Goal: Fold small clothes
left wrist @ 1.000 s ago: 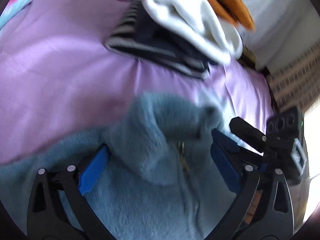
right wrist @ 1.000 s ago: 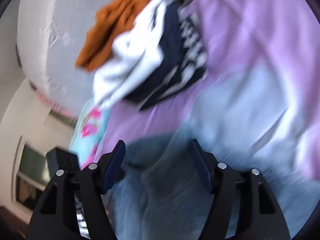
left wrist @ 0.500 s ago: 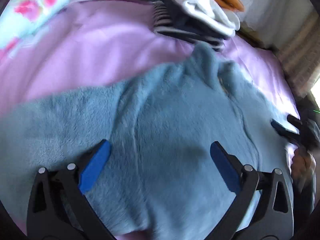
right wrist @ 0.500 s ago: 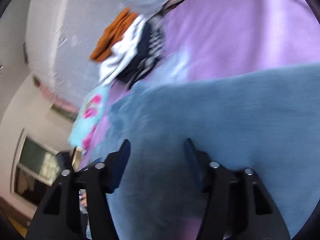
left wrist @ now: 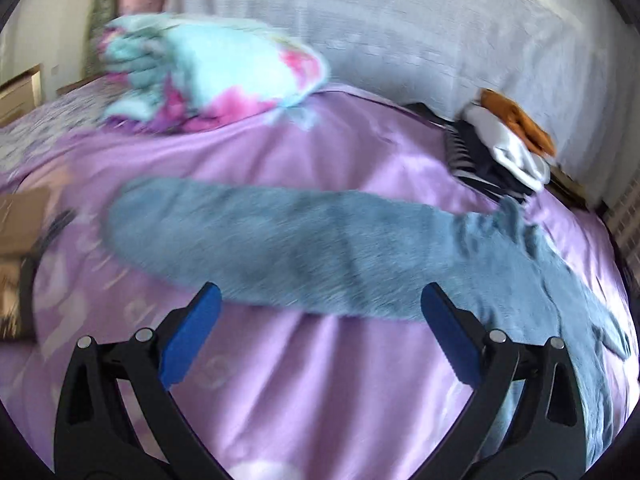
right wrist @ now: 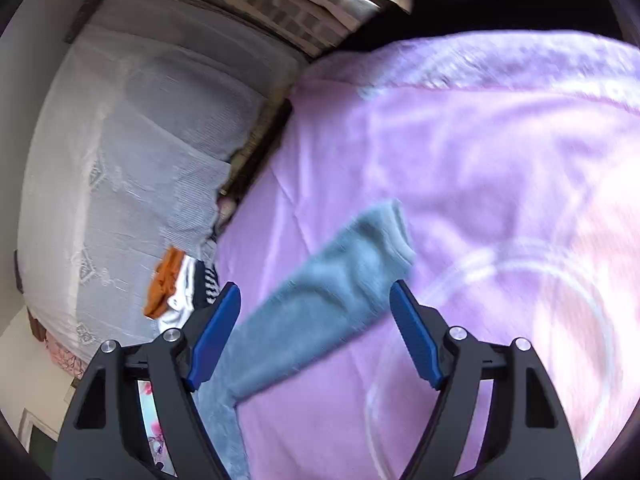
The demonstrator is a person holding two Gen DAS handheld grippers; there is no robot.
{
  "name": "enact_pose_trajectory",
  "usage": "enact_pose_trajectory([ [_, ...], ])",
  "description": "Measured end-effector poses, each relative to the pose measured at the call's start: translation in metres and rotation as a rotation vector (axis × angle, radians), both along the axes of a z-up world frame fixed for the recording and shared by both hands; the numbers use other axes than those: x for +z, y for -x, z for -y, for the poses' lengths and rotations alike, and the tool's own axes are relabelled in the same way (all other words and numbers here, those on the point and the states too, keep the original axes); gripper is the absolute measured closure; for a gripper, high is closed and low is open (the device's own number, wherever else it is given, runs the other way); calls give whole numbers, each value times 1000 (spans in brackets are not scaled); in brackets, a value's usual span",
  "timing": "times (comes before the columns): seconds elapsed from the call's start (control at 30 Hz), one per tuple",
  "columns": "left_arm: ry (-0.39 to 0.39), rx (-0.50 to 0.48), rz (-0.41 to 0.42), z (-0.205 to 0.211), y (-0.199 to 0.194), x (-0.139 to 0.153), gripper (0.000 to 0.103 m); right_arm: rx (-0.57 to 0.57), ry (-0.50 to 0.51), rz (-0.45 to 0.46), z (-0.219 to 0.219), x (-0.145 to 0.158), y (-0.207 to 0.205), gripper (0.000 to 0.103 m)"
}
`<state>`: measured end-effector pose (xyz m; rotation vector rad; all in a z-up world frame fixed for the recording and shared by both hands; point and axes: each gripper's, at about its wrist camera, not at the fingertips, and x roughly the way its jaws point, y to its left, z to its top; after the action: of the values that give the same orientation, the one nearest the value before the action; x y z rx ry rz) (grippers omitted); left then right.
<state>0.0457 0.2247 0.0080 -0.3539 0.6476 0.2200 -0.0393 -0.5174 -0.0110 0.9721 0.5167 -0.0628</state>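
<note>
The blue fleece garment (left wrist: pixel 360 252) lies spread on the purple bedspread (left wrist: pixel 320 380), soft, limp and light by its look, best pinched at each sleeve cuff, while the left gripper (left wrist: pixel 320 340) and right gripper (right wrist: pixel 316 336), whose jaws have just been widening, both gape empty above it.

Left wrist view: taken low over the purple bedspread (left wrist: pixel 320 152), angled downward toward the grey headboard (left wrist: pixel 420 28) at 12 o'clock. Right wrist view: rolled, headboard thrown to 9 o'clock. Shared by both: blue fleece garment (left wrist: pixel 360 252), close in, and folded clothes stack (right wrist: pixel 176 292).
</note>
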Motion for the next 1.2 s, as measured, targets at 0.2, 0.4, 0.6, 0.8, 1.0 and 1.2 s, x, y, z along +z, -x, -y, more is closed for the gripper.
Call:
enact_pose_trajectory([
  [0.2,180,2,-47,-15,11,-22,2,-57,9,-55,-3,-23,-25,54],
  [0.4,208,9,-58,-16,13,-28,2,-90,-61,-40,12,-36,-38,88],
  [0.6,225,17,-63,-17,13,-31,2,-73,48,15,-12,1,-43,94],
  [0.8,222,17,-66,-16,13,-31,2,80,340,73,-99,78,-79,94],
  [1.0,224,16,-66,-16,14,-31,2,273,540,121,-215,125,-129,94],
  [1.2,224,14,-68,-17,15,-32,2,502,730,151,-351,128,-164,95],
])
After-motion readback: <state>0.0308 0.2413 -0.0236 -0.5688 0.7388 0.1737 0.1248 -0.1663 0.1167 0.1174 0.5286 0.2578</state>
